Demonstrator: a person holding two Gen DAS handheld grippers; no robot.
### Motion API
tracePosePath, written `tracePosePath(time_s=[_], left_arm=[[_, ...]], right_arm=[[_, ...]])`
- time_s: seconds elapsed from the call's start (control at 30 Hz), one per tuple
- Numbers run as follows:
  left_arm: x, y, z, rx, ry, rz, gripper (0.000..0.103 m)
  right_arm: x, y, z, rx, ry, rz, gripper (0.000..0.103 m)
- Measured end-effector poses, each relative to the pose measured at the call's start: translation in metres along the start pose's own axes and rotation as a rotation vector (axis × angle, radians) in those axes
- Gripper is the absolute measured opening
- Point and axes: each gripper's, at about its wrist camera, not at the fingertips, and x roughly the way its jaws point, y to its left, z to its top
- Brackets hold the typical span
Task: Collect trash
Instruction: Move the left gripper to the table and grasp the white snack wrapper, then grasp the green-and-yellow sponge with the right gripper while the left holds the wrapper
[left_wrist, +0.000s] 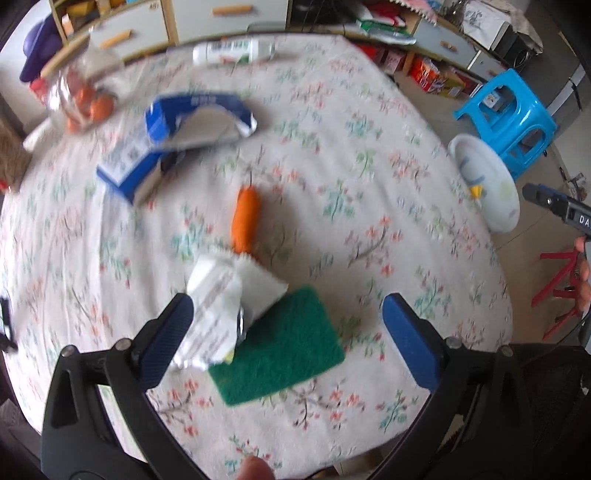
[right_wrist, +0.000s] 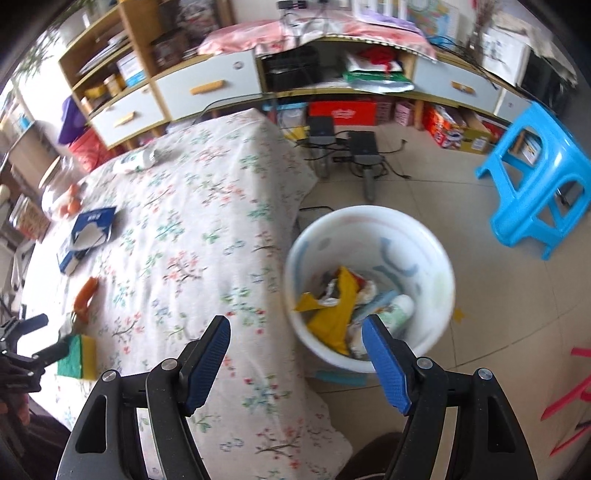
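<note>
Fingers of the left gripper (left_wrist: 288, 317) are standing wide, gripping nothing, over the crumpled wrapper (left_wrist: 214, 317) lying on the green sponge (left_wrist: 284, 354). Beyond the sponge, right of the table (right_wrist: 207, 206), the right gripper (right_wrist: 295, 339) is hovering open and empty near the white bin (right_wrist: 436, 258) of trash.

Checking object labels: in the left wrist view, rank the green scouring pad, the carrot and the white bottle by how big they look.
1. green scouring pad
2. white bottle
3. carrot
Unsure: the pad lies nearest the camera, the bottle farthest, so true sizes may differ.
</note>
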Motion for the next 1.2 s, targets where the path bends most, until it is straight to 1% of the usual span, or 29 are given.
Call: tracePosePath(time_s=[0.13,0.2,0.27,0.33,0.43,0.5,0.6,0.7,0.77,0.83,0.9,0.93,0.97,1.0,1.07,1.13,1.2], left_arm=[[0.005,0.0,-0.01,0.01,0.025,0.003,0.102],[0.01,0.004,-0.015,-0.031,0.051,-0.002,0.102],[0.013,0.009,-0.017,-0.068,0.06,0.011,0.102],[0.012,0.013,-0.018,-0.095,0.055,0.016,0.102],[0.004,0.022,-0.019,-0.144,0.035,-0.029,0.102],[0.0,0.032,-0.019,-0.172,0.02,-0.039,0.102],[0.0,0.042,-0.016,-0.163,0.01,-0.024,0.102],[0.003,0.049,-0.011,-0.131,0.008,0.013,0.102],[0.006,0.054,-0.007,-0.125,0.013,0.011,0.102],[0.009,0.059,-0.004,-0.126,0.014,-0.01,0.1],[0.013,0.064,-0.002,-0.124,0.02,-0.051,0.089],[0.014,0.065,-0.002,-0.128,0.025,-0.068,0.085],[0.015,0.068,-0.002,-0.134,0.027,-0.092,0.078],[0.017,0.07,-0.002,-0.143,0.03,-0.116,0.068],[0.016,0.076,-0.005,-0.173,0.029,-0.153,0.062],[0.009,0.081,-0.008,-0.191,0.008,-0.146,0.059],[0.0,0.083,-0.012,-0.192,-0.016,-0.135,0.054]], right_arm=[[0.008,0.018,-0.001,-0.04,0.02,0.004,0.076],[0.011,0.026,-0.002,-0.056,0.028,0.007,0.076],[0.013,0.033,-0.003,-0.071,0.033,0.008,0.076],[0.015,0.039,-0.003,-0.084,0.037,0.006,0.076],[0.018,0.047,-0.003,-0.099,0.043,0.009,0.076],[0.018,0.052,-0.003,-0.106,0.044,0.016,0.076],[0.017,0.057,-0.002,-0.114,0.04,0.021,0.076],[0.018,0.061,0.0,-0.113,0.041,0.025,0.076],[0.018,0.064,0.0,-0.111,0.043,0.031,0.076],[0.019,0.069,-0.001,-0.117,0.045,0.038,0.076],[0.019,0.075,-0.002,-0.133,0.045,0.044,0.076],[0.018,0.078,-0.003,-0.14,0.044,0.046,0.076],[0.018,0.083,-0.004,-0.149,0.044,0.05,0.076],[0.018,0.085,-0.004,-0.154,0.043,0.053,0.076],[0.017,0.092,-0.005,-0.166,0.042,0.06,0.076],[0.017,0.098,-0.006,-0.174,0.042,0.067,0.076],[0.018,0.106,-0.007,-0.181,0.041,0.076,0.076]])
